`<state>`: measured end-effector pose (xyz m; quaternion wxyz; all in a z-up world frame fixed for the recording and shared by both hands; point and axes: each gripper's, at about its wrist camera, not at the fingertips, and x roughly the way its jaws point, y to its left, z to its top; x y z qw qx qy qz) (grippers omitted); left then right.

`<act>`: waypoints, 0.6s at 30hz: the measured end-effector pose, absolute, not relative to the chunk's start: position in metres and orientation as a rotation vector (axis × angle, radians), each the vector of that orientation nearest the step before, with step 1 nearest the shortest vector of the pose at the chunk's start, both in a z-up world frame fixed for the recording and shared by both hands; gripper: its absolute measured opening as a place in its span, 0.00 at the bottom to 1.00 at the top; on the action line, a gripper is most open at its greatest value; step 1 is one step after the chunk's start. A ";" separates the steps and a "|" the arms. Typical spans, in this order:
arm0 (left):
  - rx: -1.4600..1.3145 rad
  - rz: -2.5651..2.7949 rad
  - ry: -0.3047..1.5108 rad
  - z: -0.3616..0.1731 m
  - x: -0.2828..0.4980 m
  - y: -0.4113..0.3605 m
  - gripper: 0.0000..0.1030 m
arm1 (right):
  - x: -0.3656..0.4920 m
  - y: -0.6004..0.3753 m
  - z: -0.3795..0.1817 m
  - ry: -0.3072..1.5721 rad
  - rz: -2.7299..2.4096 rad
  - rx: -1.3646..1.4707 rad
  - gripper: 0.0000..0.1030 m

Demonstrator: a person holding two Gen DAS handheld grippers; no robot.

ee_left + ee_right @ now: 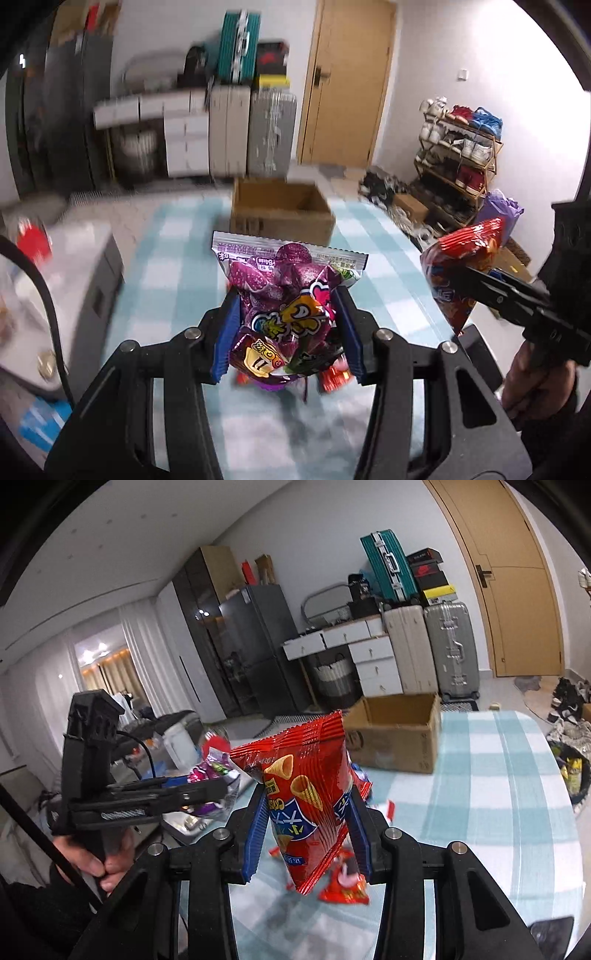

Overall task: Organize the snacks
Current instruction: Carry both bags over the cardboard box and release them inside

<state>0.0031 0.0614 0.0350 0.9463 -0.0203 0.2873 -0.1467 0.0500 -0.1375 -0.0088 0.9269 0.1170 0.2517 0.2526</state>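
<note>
Pinching light, crinkly packets mid-body: left gripper (286,325) clamps purple foil candy bag (284,295), right gripper (308,823) red cone-snack bag (306,797); open cardboard box (282,218) at twelve o'clock.

Purple snack bag (284,314), red snack bag (310,805), blue-and-white checked tablecloth (491,794).

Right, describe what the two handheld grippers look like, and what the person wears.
Both are black, angular linkage frames with round silver pivot pins. The left gripper and the right gripper each carry two ribbed blue finger pads. Seen from the right wrist camera, the left gripper has a tall black block on top, a pistol-style handle and a thin black cable. A dark sleeve covers the left arm.
</note>
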 end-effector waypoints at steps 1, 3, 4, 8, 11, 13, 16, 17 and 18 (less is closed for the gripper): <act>-0.035 -0.306 0.579 0.041 0.002 0.061 0.45 | 0.051 -0.137 -0.003 0.511 0.527 0.244 0.40; -0.037 -0.316 0.577 0.051 0.005 0.061 0.45 | 0.055 -0.138 0.005 0.501 0.538 0.253 0.40; -0.033 -0.312 0.573 0.056 0.008 0.062 0.45 | 0.058 -0.138 0.010 0.499 0.544 0.259 0.40; -0.039 -0.307 0.566 0.074 0.025 0.068 0.45 | 0.073 -0.139 0.025 0.496 0.568 0.277 0.40; -0.029 -0.289 0.563 0.088 0.051 0.069 0.45 | 0.088 -0.141 0.035 0.493 0.578 0.281 0.40; -0.028 -0.273 0.565 0.096 0.066 0.071 0.45 | 0.100 -0.142 0.041 0.495 0.578 0.286 0.40; -0.008 -0.255 0.557 0.109 0.089 0.071 0.45 | 0.121 -0.145 0.048 0.498 0.577 0.292 0.40; 0.014 -0.248 0.551 0.113 0.102 0.065 0.45 | 0.129 -0.146 0.050 0.495 0.574 0.291 0.40; 0.024 -0.245 0.550 0.116 0.111 0.064 0.45 | 0.137 -0.147 0.053 0.494 0.576 0.290 0.40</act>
